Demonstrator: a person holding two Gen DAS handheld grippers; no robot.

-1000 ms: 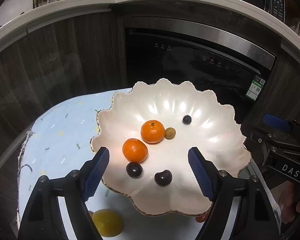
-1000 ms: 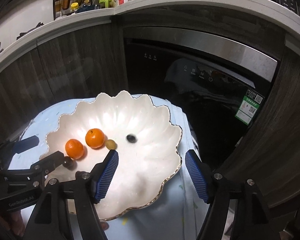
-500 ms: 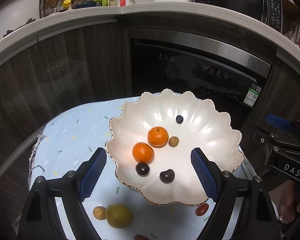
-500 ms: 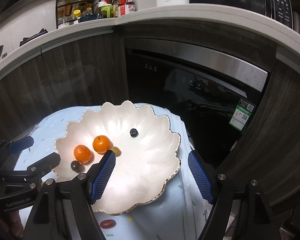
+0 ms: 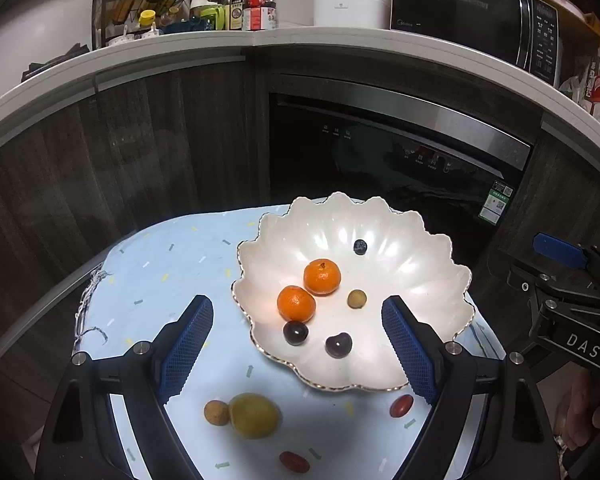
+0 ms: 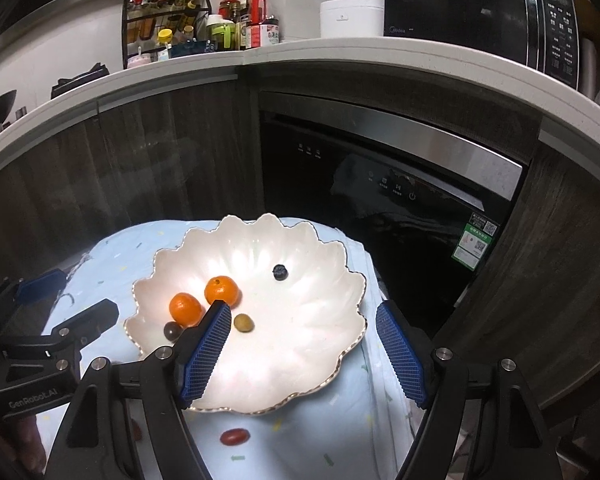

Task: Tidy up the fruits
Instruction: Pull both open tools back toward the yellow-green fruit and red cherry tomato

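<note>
While both hand-held grippers (image 5: 298, 344) (image 6: 304, 346) gape empty | scalloped white bowl (image 5: 420, 264): 2 tangerines (image 5: 322, 277), dark cherries (image 5: 338, 345), blueberry (image 5: 360, 247)

Microwave (image 5: 476, 12), white cooker (image 5: 352, 7), bottle rack (image 5: 140, 4) on worktop (image 5: 180, 46); dishwasher (image 5: 392, 160) below; blue cloth (image 5: 172, 272).

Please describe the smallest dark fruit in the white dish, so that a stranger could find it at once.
Find the white scalloped dish on the pale blue cloth. Behind the two oranges, toward the far rim, a blueberry lies alone. It is bluish and much smaller than the two dark cherries near the front rim.
</note>
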